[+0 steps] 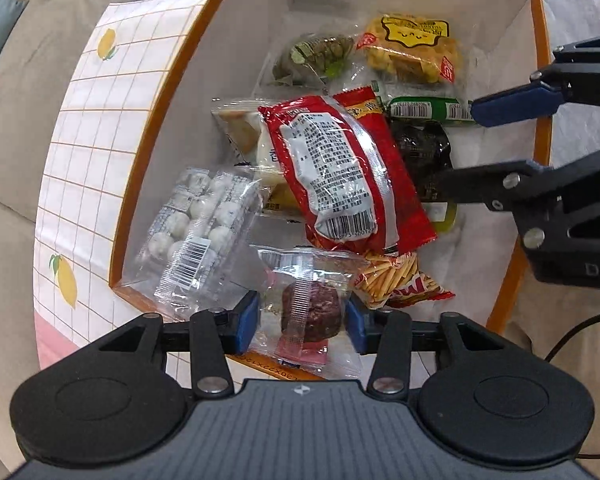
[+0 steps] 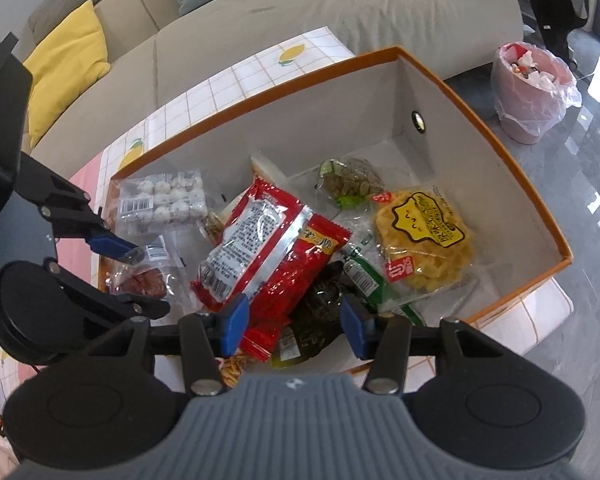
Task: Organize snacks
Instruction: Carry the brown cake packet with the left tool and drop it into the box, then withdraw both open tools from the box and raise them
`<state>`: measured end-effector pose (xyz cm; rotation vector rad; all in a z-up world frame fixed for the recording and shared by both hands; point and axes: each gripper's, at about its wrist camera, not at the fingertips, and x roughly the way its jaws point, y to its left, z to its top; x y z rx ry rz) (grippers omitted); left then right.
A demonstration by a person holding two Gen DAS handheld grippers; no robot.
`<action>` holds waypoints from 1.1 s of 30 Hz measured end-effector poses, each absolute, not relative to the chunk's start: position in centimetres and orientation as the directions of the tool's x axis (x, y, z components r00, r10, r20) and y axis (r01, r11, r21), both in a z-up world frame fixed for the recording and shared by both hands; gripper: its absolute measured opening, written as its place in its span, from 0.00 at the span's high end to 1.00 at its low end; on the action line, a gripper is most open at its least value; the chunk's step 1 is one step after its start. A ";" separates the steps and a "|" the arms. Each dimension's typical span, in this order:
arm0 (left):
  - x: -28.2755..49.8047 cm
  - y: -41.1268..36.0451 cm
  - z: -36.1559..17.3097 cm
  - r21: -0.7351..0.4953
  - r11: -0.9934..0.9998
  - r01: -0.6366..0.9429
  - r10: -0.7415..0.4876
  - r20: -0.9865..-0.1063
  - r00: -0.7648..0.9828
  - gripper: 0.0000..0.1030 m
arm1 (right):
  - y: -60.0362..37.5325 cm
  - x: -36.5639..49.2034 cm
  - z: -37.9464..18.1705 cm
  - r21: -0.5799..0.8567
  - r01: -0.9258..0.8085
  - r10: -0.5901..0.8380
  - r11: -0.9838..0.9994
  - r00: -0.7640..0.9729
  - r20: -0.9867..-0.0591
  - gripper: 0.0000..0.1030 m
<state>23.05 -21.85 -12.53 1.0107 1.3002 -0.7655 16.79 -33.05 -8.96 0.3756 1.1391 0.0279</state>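
An orange-rimmed storage box (image 1: 538, 92) on the checked, lemon-print cloth (image 1: 84, 152) holds the snacks. The left gripper (image 1: 302, 322) points down at the box's near edge, its blue fingers (image 1: 247, 322) apart on either side of a clear packet with a dark round cake (image 1: 310, 312), not clearly pressing it. The red packet (image 1: 340, 176) lies on the heap, long axis slanting, barcode end nearest; its print is too small to read. The right gripper (image 2: 296, 320) hovers over it, fingers apart and empty. The yellow snack bag (image 2: 422, 236) lies toward the box's far side.

The clear packet (image 1: 300, 312) sits between the left gripper (image 1: 302, 322) fingers, inside the box (image 1: 540, 80). Ahead lies the large pouch (image 1: 340, 176); the right gripper (image 1: 460, 148) reaches in from its right.
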 end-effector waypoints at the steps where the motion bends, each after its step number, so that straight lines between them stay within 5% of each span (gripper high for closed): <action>1: 23.1 -21.8 -12.5 0.161 0.397 0.904 0.076 -0.987 0.142 0.45 | -33.0 16.8 -8.9 0.300 0.163 0.208 0.940 0.422 -0.882 0.49; 8: 22.5 -20.6 -10.4 0.137 0.396 0.908 0.015 -0.990 0.143 0.33 | -32.2 16.5 -8.0 0.269 0.136 0.192 0.954 0.412 -0.891 0.42; 20: 19.8 -16.8 -3.3 0.128 0.497 0.858 -0.185 -0.951 0.249 0.33 | -30.6 14.7 -2.5 0.225 0.087 0.154 0.971 0.493 -0.856 0.29; 33: 13.9 -8.4 5.5 0.100 0.774 0.625 -0.416 -0.664 0.621 0.33 | -27.4 7.9 6.1 0.167 0.030 0.083 0.985 0.771 -0.632 0.12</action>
